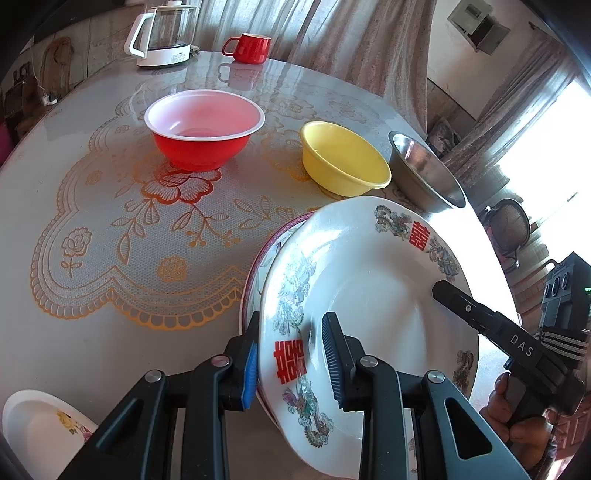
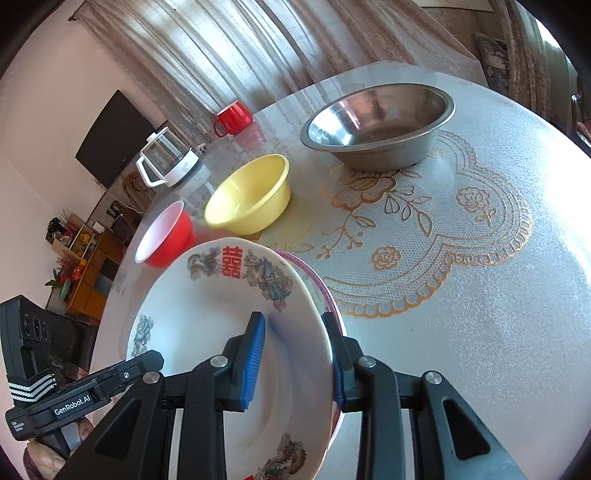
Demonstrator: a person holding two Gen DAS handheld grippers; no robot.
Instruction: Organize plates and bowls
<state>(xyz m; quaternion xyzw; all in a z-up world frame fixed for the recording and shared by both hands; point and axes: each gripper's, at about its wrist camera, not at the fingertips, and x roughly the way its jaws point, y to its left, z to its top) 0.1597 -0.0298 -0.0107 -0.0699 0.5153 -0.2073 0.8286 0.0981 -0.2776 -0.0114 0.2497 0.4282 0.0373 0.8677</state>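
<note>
Item: white porcelain plate with dragon pattern and red double-happiness marks [image 1: 369, 295], lower centre of frame, lying on a pink-rimmed plate [image 1: 273, 243].
Left hand-held gripper [image 1: 290, 362] and right hand-held gripper [image 2: 295, 362] each pinch opposite rims of the dragon plate.
Progress, judged: plate stacking begun.
Outstanding: red plastic bowl [image 1: 205, 129], yellow plastic bowl [image 1: 343, 158], steel bowl [image 2: 376, 125] stand apart, un-nested; small floral plate [image 1: 40, 424] lower left.
Surface: round table [image 2: 480, 314] under gold-lace cover.
Room: curtains, glass kettle [image 1: 162, 33], red mug [image 1: 249, 48].
</note>
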